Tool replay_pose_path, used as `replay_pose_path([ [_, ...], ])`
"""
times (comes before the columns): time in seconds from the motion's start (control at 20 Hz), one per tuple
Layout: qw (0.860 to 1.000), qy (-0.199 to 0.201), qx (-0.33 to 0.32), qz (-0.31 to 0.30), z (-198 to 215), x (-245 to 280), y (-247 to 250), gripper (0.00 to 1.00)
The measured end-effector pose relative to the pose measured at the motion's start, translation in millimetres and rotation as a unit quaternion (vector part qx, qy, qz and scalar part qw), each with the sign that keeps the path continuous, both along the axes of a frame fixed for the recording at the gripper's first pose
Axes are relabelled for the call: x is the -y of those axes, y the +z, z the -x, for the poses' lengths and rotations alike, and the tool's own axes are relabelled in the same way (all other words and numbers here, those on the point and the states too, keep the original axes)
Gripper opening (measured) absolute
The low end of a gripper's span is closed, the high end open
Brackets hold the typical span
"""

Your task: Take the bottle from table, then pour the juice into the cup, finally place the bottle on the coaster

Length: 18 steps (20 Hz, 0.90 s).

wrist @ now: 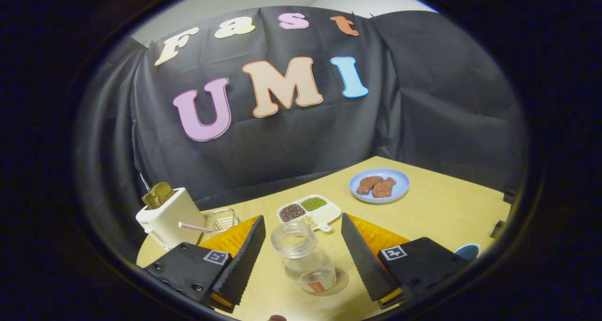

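We hold our gripper [301, 250] with fingers spread wide, touching nothing, and the clear, uncapped plastic bottle [305, 260] stands upright on the pale wooden table [447, 208] between them, dead ahead at twelve o'clock.

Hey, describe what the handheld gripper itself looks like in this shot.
The gripper has two wedge-shaped fingers with ribbed inner pads. Each finger sits on a boxy black block with screws, and each block carries a small square white marker tag. Orange ribbed panels show behind the fingers. No cables are visible.
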<state>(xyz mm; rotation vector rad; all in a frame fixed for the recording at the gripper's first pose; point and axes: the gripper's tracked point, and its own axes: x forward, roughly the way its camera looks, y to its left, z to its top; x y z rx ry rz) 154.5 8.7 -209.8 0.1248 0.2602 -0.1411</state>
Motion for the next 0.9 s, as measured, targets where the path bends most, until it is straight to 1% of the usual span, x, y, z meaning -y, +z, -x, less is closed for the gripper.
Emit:
replay_pose_path([
  [0.2, 0.999, 0.014, 0.031, 0.024, 7, -5, 45, 1.0],
  [0.4, 0.997, 0.032, 0.066, 0.02, 19, -14, 99, 1.0],
  [0.6, 0.994, 0.046, 0.097, 0.032, 32, -16, 152, 1.0],
  [0.9, 0.986, 0.083, 0.134, 0.043, 48, -33, 222, 1.0],
])
